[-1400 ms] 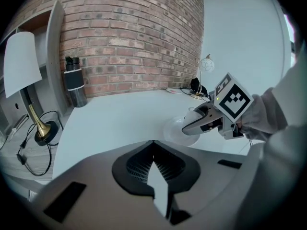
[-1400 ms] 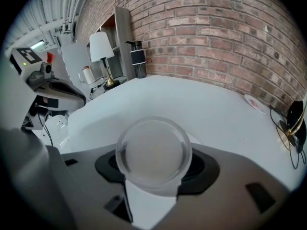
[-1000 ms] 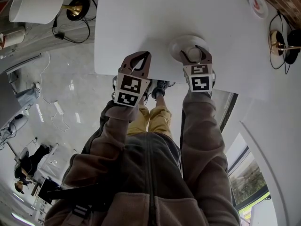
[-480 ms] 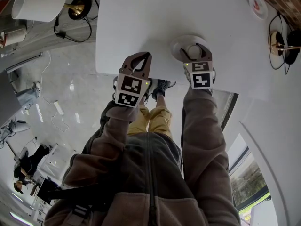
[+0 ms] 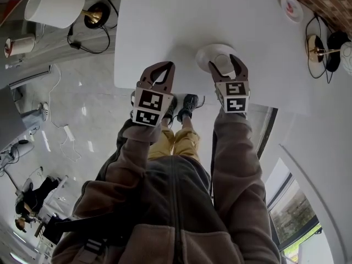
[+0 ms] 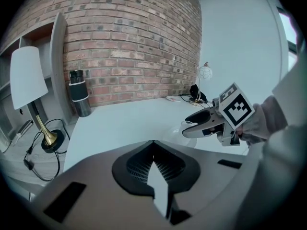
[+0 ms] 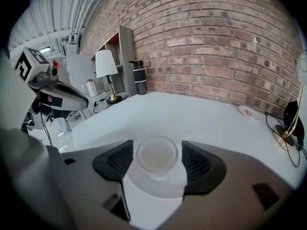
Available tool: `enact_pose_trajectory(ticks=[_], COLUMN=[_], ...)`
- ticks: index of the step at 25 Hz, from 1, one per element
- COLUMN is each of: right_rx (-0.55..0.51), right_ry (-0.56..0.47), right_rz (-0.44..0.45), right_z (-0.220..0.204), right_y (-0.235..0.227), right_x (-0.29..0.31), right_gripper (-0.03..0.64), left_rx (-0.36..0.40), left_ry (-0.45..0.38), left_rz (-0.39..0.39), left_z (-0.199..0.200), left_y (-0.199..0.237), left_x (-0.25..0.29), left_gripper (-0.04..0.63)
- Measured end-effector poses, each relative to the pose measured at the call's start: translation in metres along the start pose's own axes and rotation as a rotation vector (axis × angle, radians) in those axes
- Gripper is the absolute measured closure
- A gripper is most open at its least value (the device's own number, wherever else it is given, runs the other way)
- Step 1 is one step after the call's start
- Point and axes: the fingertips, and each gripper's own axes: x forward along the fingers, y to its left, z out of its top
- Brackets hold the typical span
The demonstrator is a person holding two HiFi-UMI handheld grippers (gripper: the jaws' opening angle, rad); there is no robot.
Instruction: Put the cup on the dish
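A white cup [image 5: 223,66] stands on a white dish [image 5: 208,53] near the front edge of the white table [image 5: 181,21]. My right gripper [image 5: 224,61] reaches over the dish, its jaws on either side of the cup and opening. In the right gripper view the cup [image 7: 157,155] sits between the dark pads [image 7: 197,163] with a thin gap on each side, and the dish [image 7: 152,188] lies beneath it. My left gripper [image 5: 167,66] hovers over the table edge to the dish's left, jaws together and empty [image 6: 153,142]. The left gripper view shows the right gripper [image 6: 193,127] over the dish [image 6: 176,137].
A white-shaded lamp [image 5: 52,5] stands on the floor to the left, with cables. A small saucer [image 5: 291,7] and a brass lamp base [image 5: 316,47] sit at the far right. A black flask [image 7: 139,78] stands by the brick wall. The table's front edge runs just under both grippers.
The right gripper's jaws have spread a little wider around the cup. The cup stays on the dish. The left gripper has hardly moved.
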Motion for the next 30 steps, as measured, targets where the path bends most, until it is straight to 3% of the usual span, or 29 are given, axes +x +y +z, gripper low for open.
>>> enact_pose_trajectory(ticks=[5, 13, 23, 30], right_rx=[-0.026, 0.01, -0.037, -0.023], right_ry=[-0.117, -0.286, -0.46, -0.523], right_rz=[-0.054, -0.213, -0.35, -0.407], right_z=[0.04, 0.107, 0.181, 0.223], right_y=[0.004, -0.009, -0.021, -0.017], right_x=[-0.048, -0.15, -0.243, -0.29], right_gripper=[0.318, 0.321, 0.478, 0.576], left_rx=[-0.006, 0.011, 0.018, 0.025], left_ry=[-0.042, -0.198, -0.355, -0.438], left_rz=[0.019, 0.05, 0.111, 0.12], left_z=[0.021, 0.105, 0.189, 0.238], left_y=[0.001, -0.003, 0.007, 0.001], left_x=[-0.021, -0.067, -0.119, -0.15], left_gripper=[0.589, 0.589, 0.589, 0.589])
